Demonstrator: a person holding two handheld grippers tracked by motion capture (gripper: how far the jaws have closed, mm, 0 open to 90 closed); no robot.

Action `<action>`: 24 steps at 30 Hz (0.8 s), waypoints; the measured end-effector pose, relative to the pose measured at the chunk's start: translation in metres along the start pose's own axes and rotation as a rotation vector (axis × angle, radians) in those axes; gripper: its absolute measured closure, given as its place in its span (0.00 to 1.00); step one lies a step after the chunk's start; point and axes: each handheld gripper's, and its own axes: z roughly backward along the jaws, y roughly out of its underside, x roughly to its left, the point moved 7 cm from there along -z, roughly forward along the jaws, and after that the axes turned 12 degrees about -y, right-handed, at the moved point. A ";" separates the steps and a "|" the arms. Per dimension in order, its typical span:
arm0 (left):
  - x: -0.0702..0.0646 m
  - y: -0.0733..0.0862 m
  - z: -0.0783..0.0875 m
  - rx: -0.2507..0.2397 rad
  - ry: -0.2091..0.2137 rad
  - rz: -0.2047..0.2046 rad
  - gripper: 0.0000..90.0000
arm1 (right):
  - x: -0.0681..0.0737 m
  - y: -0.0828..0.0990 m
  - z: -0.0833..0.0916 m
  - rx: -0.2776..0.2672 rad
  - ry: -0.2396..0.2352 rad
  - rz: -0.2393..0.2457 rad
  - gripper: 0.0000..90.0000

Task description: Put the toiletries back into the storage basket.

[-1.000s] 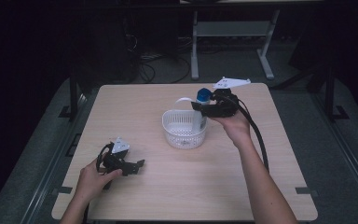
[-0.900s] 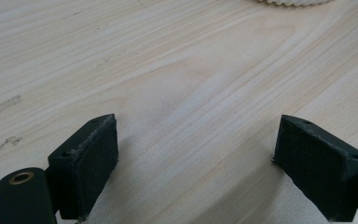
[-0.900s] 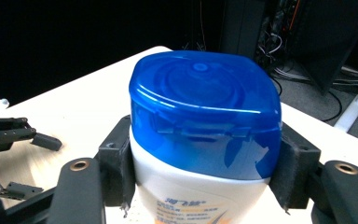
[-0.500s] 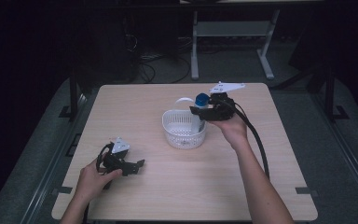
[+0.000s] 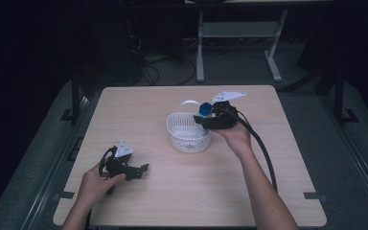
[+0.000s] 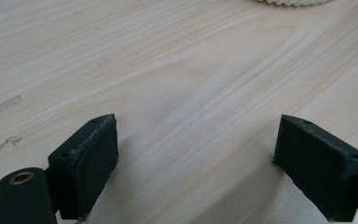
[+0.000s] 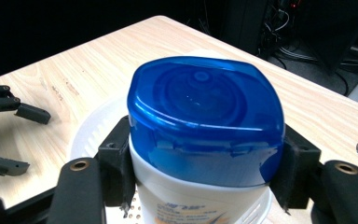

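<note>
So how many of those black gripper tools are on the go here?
2. The left gripper rests low on the table, fingers apart. The right gripper holds a blue-capped bottle over the white basket.

The right gripper (image 5: 206, 117), held by the right hand (image 5: 235, 136), was over the far right rim of a white basket (image 5: 188, 133) on the table (image 5: 172, 191), with a blue-capped bottle (image 5: 204, 109) between its fingers. The left gripper (image 5: 141, 170) lay low on the table in the left hand (image 5: 96, 184), well apart from the basket, its fingers pointing right with bare table between them.
</note>
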 end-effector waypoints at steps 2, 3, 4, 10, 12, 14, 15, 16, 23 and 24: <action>0.000 0.000 0.000 0.000 0.000 0.000 0.14 | 0.000 0.001 -0.001 0.001 0.000 -0.004 0.40; 0.000 0.000 0.000 0.000 -0.001 -0.002 0.14 | 0.000 0.003 -0.003 0.005 0.002 -0.006 0.39; 0.000 0.000 0.000 0.000 -0.001 0.000 0.14 | 0.000 0.004 -0.003 0.008 0.002 -0.005 0.39; 0.000 0.000 0.000 0.001 0.002 0.002 0.14 | 0.000 0.007 -0.007 0.024 0.005 0.000 0.39; 0.000 0.000 0.000 0.001 0.002 0.002 0.14 | 0.000 0.008 -0.008 0.029 0.007 0.003 0.39; 0.000 0.000 0.000 0.001 0.002 0.002 0.14 | 0.000 0.009 -0.009 0.035 0.008 0.005 0.39; 0.000 0.000 0.000 0.001 0.002 0.002 0.14 | 0.000 0.009 -0.009 0.037 0.010 0.004 0.39; 0.000 0.000 0.000 0.001 0.002 0.002 0.14 | 0.000 0.009 -0.009 0.037 0.010 0.003 0.39; 0.000 0.000 0.000 0.001 0.002 0.001 0.14 | -0.001 0.011 -0.011 0.048 0.012 0.002 0.39; 0.000 0.000 0.000 0.001 0.002 0.001 0.14 | 0.000 0.012 -0.011 0.050 0.013 0.003 0.39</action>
